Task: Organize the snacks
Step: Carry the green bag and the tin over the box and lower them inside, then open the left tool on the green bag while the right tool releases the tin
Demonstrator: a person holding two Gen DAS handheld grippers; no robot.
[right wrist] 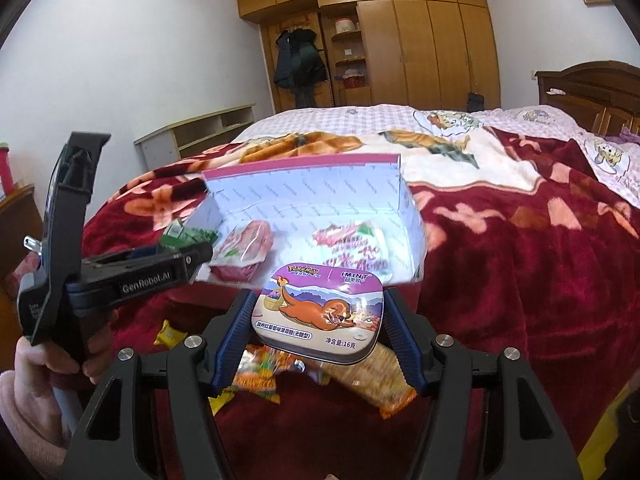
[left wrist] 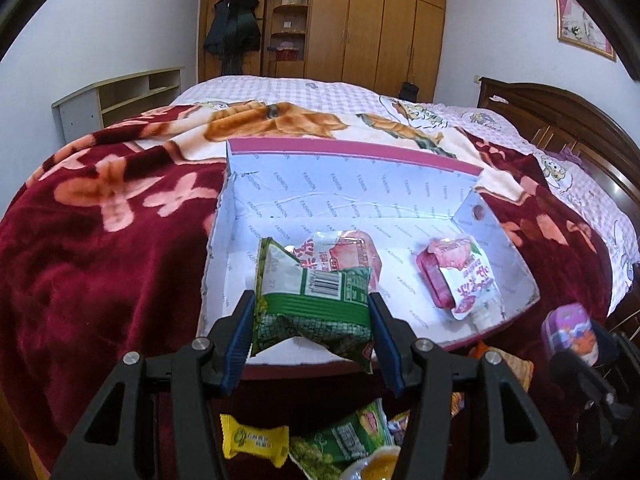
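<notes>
A white cardboard box [left wrist: 360, 200] with a pink rim lies open on the red blanket; it appears again as the box [right wrist: 304, 196] in the right wrist view. Two pink-and-white snack packets [left wrist: 460, 272] [left wrist: 344, 252] lie inside it. My left gripper [left wrist: 312, 304] is shut on a green snack packet [left wrist: 316, 300], held above the box's near edge. My right gripper [right wrist: 320, 312] is shut on a purple mint tin [right wrist: 320, 312] with an orange cartoon creature, just in front of the box. In the left wrist view the tin [left wrist: 568, 328] shows at the right.
Loose snacks lie on the blanket near me: a yellow candy [left wrist: 256, 440], a green packet [left wrist: 344, 436], orange packets [right wrist: 376, 384]. A hand [right wrist: 44, 364] holds the left gripper's handle [right wrist: 132, 276]. A wooden headboard [left wrist: 560, 120] stands right, a wardrobe [left wrist: 360, 20] behind.
</notes>
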